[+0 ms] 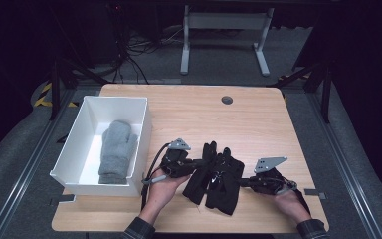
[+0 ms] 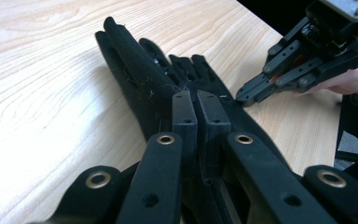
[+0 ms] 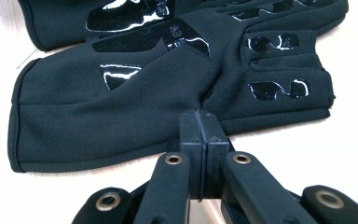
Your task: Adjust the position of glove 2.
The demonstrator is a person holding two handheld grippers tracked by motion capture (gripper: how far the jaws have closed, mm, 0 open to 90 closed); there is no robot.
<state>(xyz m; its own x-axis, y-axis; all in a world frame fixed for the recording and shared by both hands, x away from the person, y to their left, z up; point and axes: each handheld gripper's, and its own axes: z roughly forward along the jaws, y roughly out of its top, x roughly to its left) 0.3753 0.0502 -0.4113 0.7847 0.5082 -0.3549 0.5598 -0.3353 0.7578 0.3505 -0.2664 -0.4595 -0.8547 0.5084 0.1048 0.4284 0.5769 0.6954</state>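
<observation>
Lying mid-table, right of the white bin (image 1: 74,130): black gloves (image 1: 218,175). Grey mitten (image 1: 116,151) already binned. Left gripper (image 2: 196,103) and right gripper (image 3: 199,122) pressing together against the gloves' edges; lifting and binning remaining.

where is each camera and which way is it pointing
High view: above the person's side, facing forward and down on the table, white box, grey mitten; both hands enter from below.
Left gripper view: rides the left gripper, looking along shut jaws over the black gloves toward the right gripper.
Right gripper view: rides the right gripper, jaws shut at a glove's edge.
All share the gloves.
</observation>
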